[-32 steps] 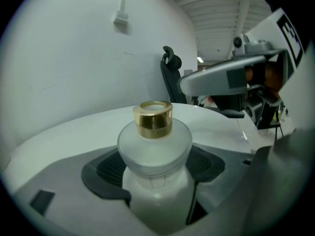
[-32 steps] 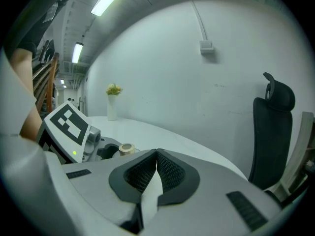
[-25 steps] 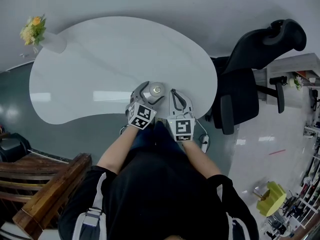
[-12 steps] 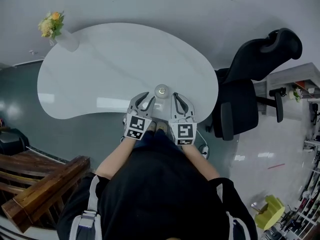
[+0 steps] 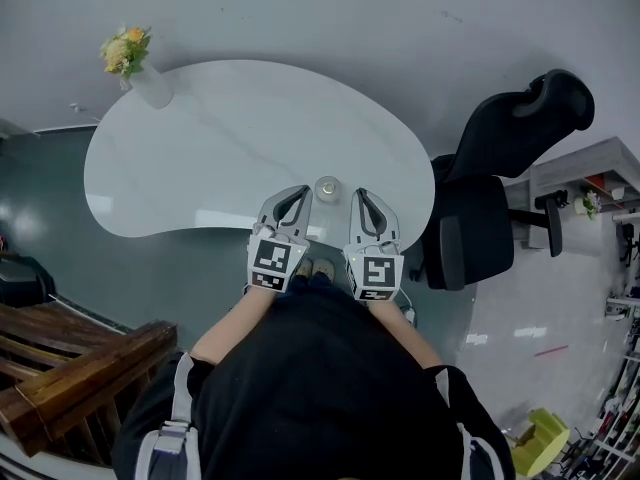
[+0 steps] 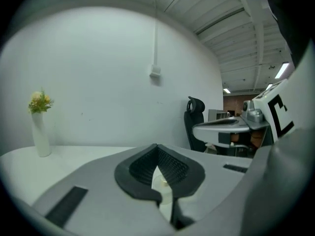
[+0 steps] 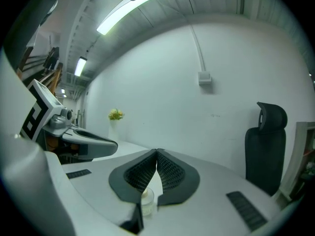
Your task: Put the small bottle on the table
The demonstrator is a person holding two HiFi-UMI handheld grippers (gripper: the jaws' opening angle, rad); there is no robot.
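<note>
1. Head view:
   - A white, kidney-shaped table (image 5: pixel 220 138) fills the middle, and the small clear round bottle (image 5: pixel 327 188) stands upright on it, close to the near edge.
   - From above, the bottle shows as a pale circle with a lighter top.
   - The left gripper (image 5: pixel 298 192) and the right gripper (image 5: pixel 359 194) lie on either side of the bottle, with their tips near it. Neither grips it.
   - A pale vase of yellow flowers (image 5: pixel 140 68) stands at the table's far left end.
   - A black office chair (image 5: pixel 500 178) is to the right, and a brown wooden bench (image 5: pixel 70 388) is at the lower left.

2. Left gripper view:
   - The left gripper (image 6: pixel 157 149) has its dark ribbed pads pressed together at the tips, with nothing held between them.
   - The bottle (image 6: pixel 162 183) shows beyond the jaws, as a pale sliver through the narrow slit below the tips.
   - The vase (image 6: pixel 40 134) is at the left and the chair (image 6: pixel 195 124) is further back. The other gripper (image 6: pixel 231 127) reaches in from the right.

3. Right gripper view:
   - The right gripper (image 7: pixel 156 154) is likewise closed tip to tip and empty.
   - The bottle (image 7: pixel 146 199) is clearest here. It is a short, see-through cylinder with a pale yellowish top, standing on the table beyond the pads.
   - The left gripper (image 7: pixel 86 141), the vase (image 7: pixel 115 124) and the chair (image 7: pixel 268 141) are also in view.
</note>
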